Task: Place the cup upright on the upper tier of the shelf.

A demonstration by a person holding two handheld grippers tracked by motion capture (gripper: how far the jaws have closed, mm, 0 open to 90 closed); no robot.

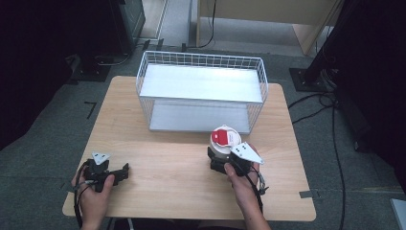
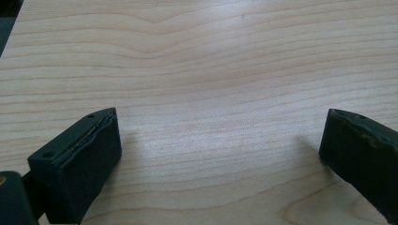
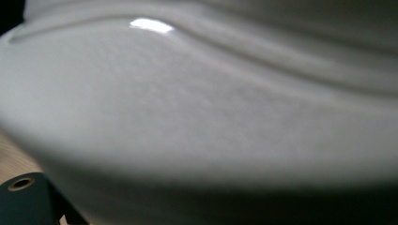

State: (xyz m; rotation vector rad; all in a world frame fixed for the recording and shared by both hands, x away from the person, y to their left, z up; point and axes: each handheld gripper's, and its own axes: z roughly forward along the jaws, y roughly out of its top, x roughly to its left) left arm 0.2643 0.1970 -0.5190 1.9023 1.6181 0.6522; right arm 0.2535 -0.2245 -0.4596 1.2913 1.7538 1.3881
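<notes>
Left gripper (image 1: 125, 171) low on table (image 1: 167, 167), well left of rack (image 1: 201, 91), jaws wide, empty. White tub (image 1: 224, 141) just before rack, right gripper (image 1: 218, 160) around it; grip cannot tell. Likely early: rack shelves bare.

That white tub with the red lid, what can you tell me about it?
The white tub looks like smooth, glossy plastic, round, with a red and white lid on top. It stands upright on the wooden table, just in front of the wire basket. The right gripper is around its lower body; up close its side shows shallow ridges.
</notes>
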